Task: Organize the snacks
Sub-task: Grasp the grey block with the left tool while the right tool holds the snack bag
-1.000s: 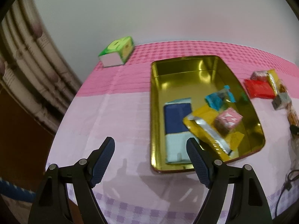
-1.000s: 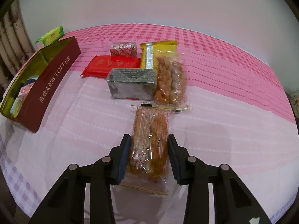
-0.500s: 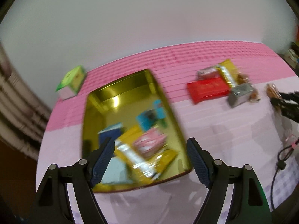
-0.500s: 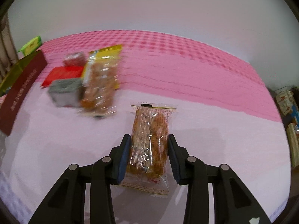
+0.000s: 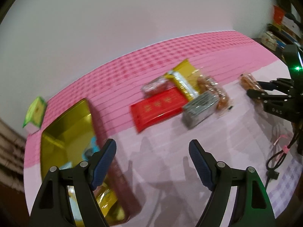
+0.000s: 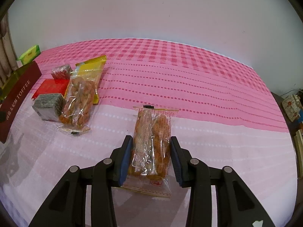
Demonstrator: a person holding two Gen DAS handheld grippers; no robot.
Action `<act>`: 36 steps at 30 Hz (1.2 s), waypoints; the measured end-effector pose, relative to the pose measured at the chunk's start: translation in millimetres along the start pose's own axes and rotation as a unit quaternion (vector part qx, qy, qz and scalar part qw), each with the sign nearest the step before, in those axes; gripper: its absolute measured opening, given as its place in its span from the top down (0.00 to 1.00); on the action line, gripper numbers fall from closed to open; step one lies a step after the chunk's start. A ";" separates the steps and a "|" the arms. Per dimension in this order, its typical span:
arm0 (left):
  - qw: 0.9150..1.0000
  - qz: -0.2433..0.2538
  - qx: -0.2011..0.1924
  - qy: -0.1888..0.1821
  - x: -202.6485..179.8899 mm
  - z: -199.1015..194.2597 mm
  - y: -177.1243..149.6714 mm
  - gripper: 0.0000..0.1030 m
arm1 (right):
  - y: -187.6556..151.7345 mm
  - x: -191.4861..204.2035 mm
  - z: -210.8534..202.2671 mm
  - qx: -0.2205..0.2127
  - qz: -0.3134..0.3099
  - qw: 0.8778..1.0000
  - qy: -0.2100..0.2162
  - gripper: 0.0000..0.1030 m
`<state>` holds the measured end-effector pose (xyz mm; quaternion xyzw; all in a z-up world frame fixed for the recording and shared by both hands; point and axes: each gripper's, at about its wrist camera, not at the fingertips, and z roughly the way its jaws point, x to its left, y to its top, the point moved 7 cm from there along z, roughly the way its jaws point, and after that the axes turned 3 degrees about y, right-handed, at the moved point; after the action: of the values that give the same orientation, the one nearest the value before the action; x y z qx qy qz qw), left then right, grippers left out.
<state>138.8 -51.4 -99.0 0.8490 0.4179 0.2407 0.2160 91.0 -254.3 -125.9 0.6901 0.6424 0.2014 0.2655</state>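
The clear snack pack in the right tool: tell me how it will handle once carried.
The pack is thin clear film around lumpy fried pieces, so probably light and crushable under a hard squeeze. The right tool pinches it at mid-length with both ends free, so those may sag. Glossy film could slip; the lumps likely help the pads bite.

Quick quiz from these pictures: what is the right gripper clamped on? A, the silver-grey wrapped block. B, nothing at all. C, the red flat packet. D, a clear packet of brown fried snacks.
D: in the right wrist view the right gripper has both pads pressed against the sides of the clear packet of brown fried snacks, while the red flat packet and the silver-grey wrapped block lie apart on the cloth.
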 end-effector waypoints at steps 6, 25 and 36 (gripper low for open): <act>0.999 0.015 0.006 -0.039 -14.9 14.0 14.6 0.23 | -1.6 -0.9 -0.1 -0.006 0.011 1.000 0.007 0.65; 0.991 0.092 0.017 -0.097 -63.6 50.4 43.2 0.27 | -2.1 -0.4 0.3 -0.006 0.010 1.000 0.004 0.64; 0.989 0.077 0.030 -0.121 -73.7 58.2 42.4 0.55 | -1.8 -0.7 0.3 -0.006 0.009 1.000 0.005 0.63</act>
<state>159.3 -144.6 -137.7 0.9078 0.3288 0.1390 0.2199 89.7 -255.0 -127.2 0.6935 0.6359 0.2109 0.2648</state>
